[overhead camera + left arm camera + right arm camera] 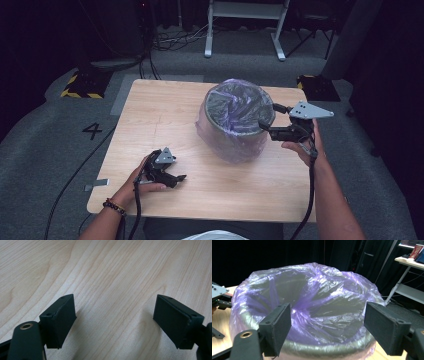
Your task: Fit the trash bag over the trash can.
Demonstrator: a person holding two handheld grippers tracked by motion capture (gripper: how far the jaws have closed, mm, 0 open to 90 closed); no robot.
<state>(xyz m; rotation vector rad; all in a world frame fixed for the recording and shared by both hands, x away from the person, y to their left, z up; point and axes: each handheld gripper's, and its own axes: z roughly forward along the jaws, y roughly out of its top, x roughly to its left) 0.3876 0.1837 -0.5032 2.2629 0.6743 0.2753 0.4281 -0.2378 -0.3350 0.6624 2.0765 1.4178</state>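
Right tongs (266, 116) gape empty at the bagged bin's (235, 120) rim — poised for its liner; left tongs (175, 178) idle open on the tabletop (150, 115).

Table (165, 120) pale matt wood; bin liner (317, 302) glossy crinkled purple plastic.

— What stood on the table?

— A round grey bin (239, 125) lined with a thin purple plastic bag (317, 297). It stood upright on the far right part of the wooden table (150, 125).

— How was the bag placed?

— It was pushed down inside the bin, wrinkled and half transparent, and its edge was folded over the rim and hung loosely down the outer wall. The mouth was open to the top. I could not see anything inside it.
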